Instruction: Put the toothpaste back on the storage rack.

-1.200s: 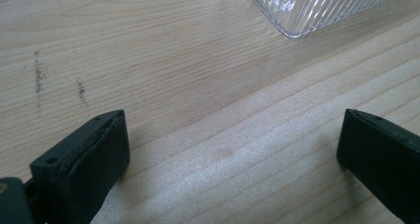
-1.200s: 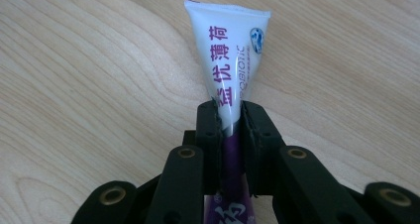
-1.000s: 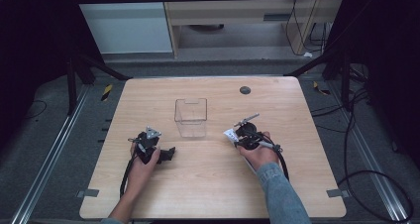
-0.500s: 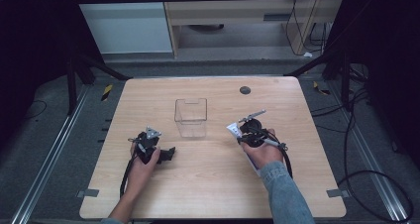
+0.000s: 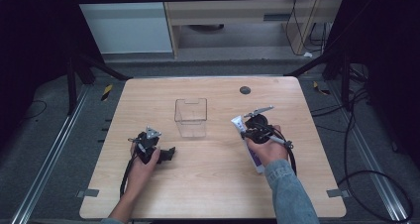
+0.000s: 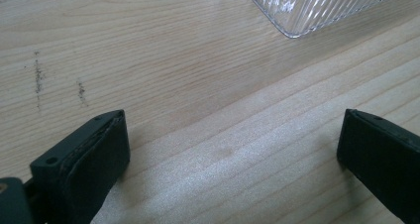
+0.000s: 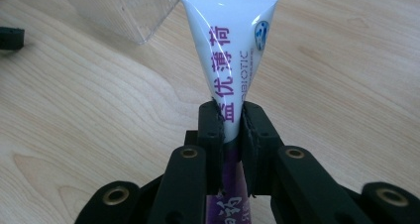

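At the wooden table point(image 5: 208, 184), my right gripper point(image 5: 243, 131) has lifted a white-and-purple toothpaste tube point(image 5: 246, 137) a little higher than it was a second ago, and the tube's flat crimped end now tips toward the clear plastic box point(image 5: 190, 116) at mid-table. The jaws are clamped hard on the tube's middle; in the right gripper view the pads point(image 7: 210, 130) pinch the tube point(image 7: 230, 60) from both sides, with the white crimped end pointing up and away and the purple end running back under the mechanism.

I judge this as the carry stage: the tube is off the table and in hand, near the box but still apart from it, not yet over the opening.

My left gripper point(image 5: 168, 153) has kept still on the table, left of the box. Its jaws stand wide with nothing between them, only bare wood, and a ribbed corner of the box point(image 6: 317, 6) is cut off at the top edge of the left gripper view.

Hard to make out: the tube's cap end is hidden behind my right hand point(image 5: 265, 147) in the high view, and I cannot tell whether the box holds anything, since its clear walls blend into the wood.
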A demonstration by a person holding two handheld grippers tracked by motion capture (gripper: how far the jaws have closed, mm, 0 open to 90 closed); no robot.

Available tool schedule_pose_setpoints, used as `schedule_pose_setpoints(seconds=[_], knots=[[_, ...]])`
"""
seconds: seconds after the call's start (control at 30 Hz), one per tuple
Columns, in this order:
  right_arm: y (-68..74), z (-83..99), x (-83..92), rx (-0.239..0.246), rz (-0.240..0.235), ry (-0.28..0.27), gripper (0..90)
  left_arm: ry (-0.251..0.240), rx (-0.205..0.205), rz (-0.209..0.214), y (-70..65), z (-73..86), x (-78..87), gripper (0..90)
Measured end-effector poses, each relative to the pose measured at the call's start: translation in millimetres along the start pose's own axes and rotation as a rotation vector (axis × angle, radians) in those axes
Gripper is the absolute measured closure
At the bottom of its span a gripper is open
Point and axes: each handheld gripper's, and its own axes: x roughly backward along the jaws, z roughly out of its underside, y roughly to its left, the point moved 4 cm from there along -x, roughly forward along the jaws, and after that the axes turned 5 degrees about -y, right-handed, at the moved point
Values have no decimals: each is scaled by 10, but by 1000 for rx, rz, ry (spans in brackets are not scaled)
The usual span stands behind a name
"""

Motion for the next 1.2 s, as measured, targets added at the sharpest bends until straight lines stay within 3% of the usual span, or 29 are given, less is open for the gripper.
schedule_pose_setpoints(seconds=[1.2], knots=[[-9, -87, 145, 10, -3, -104, 801, 0, 0, 0, 0, 0, 0, 0]])
